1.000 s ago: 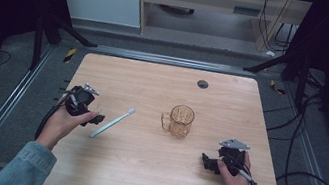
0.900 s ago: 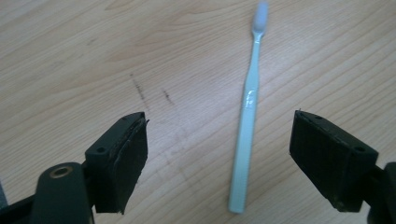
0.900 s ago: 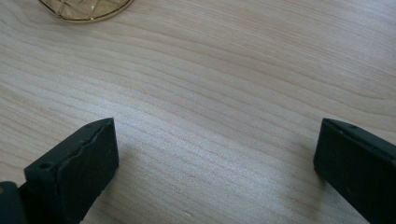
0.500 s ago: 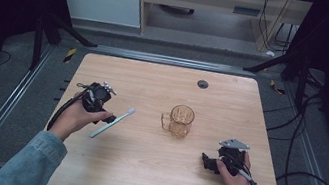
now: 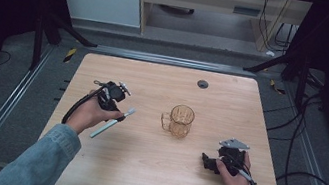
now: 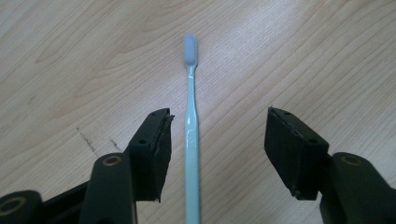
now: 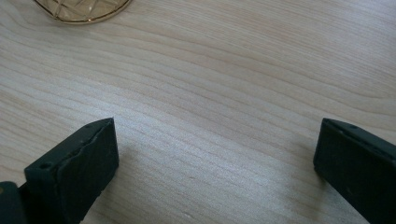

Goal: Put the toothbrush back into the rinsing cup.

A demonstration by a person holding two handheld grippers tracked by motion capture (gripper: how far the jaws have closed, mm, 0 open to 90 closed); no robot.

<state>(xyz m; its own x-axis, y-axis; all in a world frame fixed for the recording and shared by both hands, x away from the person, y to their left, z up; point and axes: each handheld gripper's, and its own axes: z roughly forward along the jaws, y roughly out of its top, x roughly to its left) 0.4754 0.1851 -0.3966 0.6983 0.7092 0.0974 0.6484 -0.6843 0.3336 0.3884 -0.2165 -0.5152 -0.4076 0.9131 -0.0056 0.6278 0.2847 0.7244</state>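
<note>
The toothbrush (image 5: 114,122) lies flat on the wooden table (image 5: 139,169), at about 9 o'clock from the glass mug (image 5: 179,120), well apart from it. The left gripper (image 6: 217,149) is over its thin handle, and the jaws have just been closing, but they do not press it yet; one pad is just beside it. The brush looks very light, stiff and a bit slippery. I think the thicker part of the handle is the best place to pinch, away from the soft bristles. The right gripper (image 7: 215,158) rests wide open with nothing in it, at about 5 o'clock from the mug.
</note>
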